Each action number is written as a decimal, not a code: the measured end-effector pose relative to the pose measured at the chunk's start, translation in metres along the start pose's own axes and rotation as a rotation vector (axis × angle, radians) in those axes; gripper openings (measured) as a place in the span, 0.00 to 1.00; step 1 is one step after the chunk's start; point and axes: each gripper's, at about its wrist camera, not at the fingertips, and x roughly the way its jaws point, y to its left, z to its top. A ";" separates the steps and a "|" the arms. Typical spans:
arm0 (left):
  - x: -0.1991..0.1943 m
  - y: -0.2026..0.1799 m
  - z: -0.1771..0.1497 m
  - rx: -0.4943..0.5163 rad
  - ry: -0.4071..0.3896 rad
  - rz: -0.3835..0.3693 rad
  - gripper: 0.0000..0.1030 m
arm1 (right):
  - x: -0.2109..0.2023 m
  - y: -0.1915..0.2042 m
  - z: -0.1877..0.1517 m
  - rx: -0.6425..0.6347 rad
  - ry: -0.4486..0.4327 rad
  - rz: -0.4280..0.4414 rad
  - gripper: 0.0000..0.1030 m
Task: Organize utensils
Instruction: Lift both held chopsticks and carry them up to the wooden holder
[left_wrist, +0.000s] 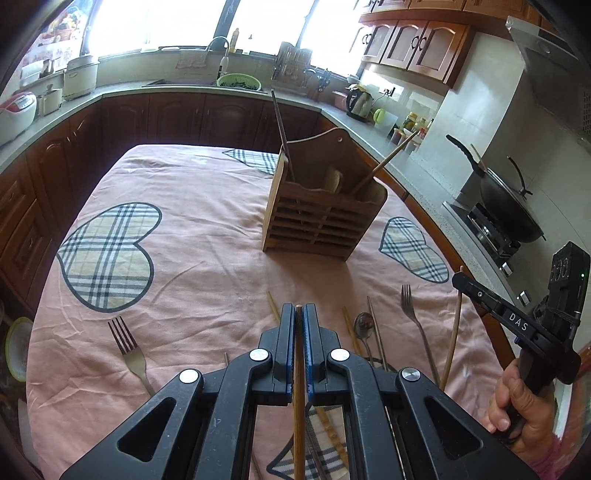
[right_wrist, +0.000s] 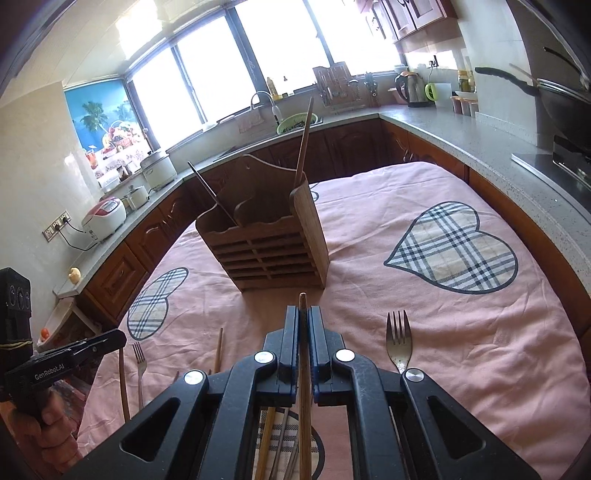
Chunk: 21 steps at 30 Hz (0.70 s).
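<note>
Both grippers — left (left_wrist: 298, 314), right (right_wrist: 303, 314) — clamped on one chopstick each (thin, held lengthwise); wooden holder (left_wrist: 321, 218) ahead on tablecloth (left_wrist: 199, 273). Risk: stick pivots btwn pads, misses compartment.

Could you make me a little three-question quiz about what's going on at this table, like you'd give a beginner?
1. True or false: both grippers are shut on a chopstick.
2. What stands in the middle of the pink tablecloth? A) a wooden utensil holder B) a kettle C) a rice cooker
3. Fill in: beside the right gripper, a ____ lies on the cloth.

Key
1. True: the left gripper clamps one chopstick, the right another chopstick.
2. A, the wooden utensil holder, with two sticks already leaning in it.
3. Fork.
</note>
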 end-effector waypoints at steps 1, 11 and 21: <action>-0.006 -0.001 0.000 0.002 -0.011 -0.003 0.02 | -0.004 0.001 0.001 -0.001 -0.010 0.001 0.04; -0.049 0.000 -0.006 0.007 -0.086 -0.005 0.02 | -0.037 0.008 0.008 -0.011 -0.081 0.007 0.04; -0.078 0.004 -0.005 -0.004 -0.161 -0.007 0.02 | -0.060 0.013 0.012 -0.016 -0.131 0.015 0.04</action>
